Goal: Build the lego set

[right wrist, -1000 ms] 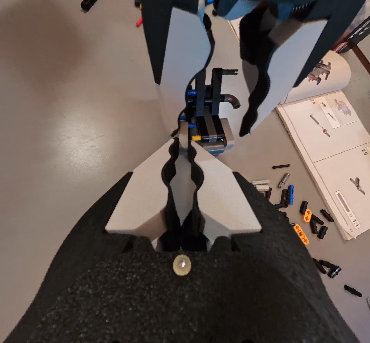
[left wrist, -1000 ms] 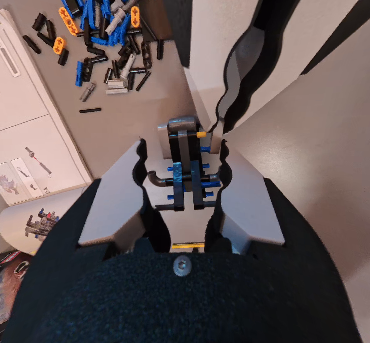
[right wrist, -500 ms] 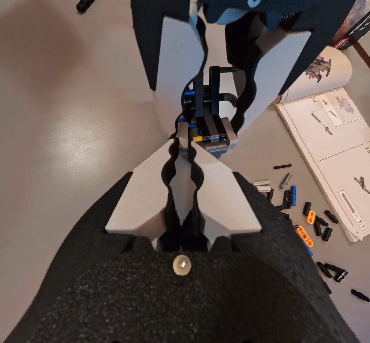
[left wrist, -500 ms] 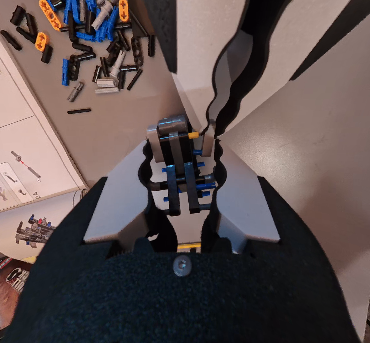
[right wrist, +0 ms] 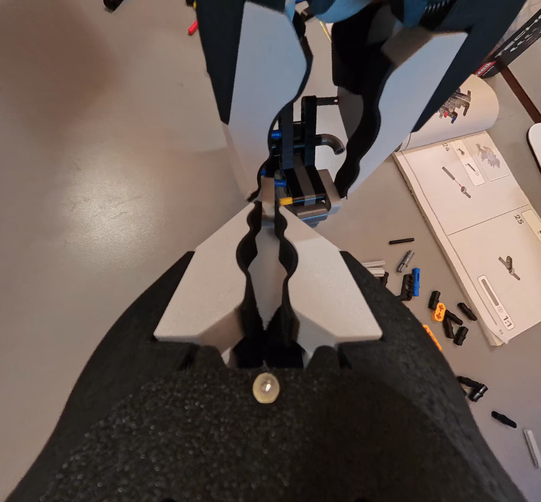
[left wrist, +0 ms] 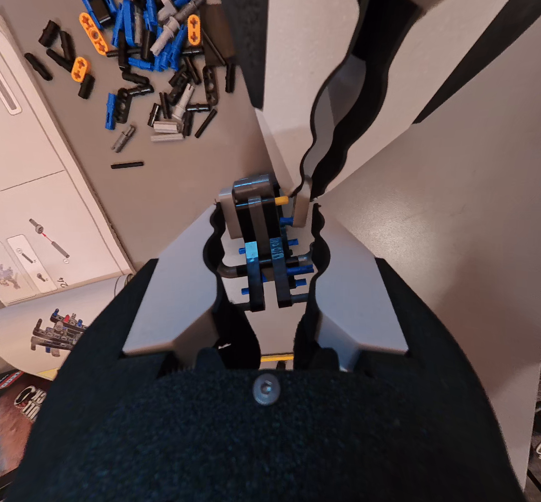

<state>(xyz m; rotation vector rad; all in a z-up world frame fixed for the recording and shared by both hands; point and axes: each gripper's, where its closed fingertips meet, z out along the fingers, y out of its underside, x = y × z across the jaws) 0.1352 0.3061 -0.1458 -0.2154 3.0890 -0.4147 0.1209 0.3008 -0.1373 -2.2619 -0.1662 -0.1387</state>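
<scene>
Vs 0.5 s ago: left gripper [left wrist: 265, 256] has widened. Its grey wavy-edged fingers [left wrist: 187, 277] were closed against the sides of the small black, grey and blue lego assembly [left wrist: 263, 241]; now they stand open, with a visible gap to the assembly on each side. In the left wrist view the assembly has slid slightly toward the fingertips, otherwise same pose.

Right gripper [right wrist: 268, 212] unchanged: fingers [right wrist: 310, 271] clenched on the light grey flat lego piece [right wrist: 268, 198] at the assembly's side, next to the yellow pin end [right wrist: 285, 201]. In the left wrist view the same right gripper [left wrist: 304, 192] comes in from beyond the left fingertips, its tips pinching that grey piece [left wrist: 301, 209].

So the assembly is between the left fingers, held up only through the right gripper's pinch, above the grey tabletop [right wrist: 87, 165]. A dark grey curved tube [right wrist: 330, 140] sticks out of its side toward one left finger; blue pins [left wrist: 298, 268] point toward the other.

Loose pile of black, blue, grey and orange lego parts [left wrist: 146, 42] lies on the tabletop well beyond and to the left of the left fingertips, same layout as before. Open white instruction booklet [right wrist: 474, 224] is flat on the tabletop to the right of the right fingers, with a few stray parts [right wrist: 445, 315] beside it. Dark printed box [left wrist: 17, 406], only a corner showing; contents not visible.
</scene>
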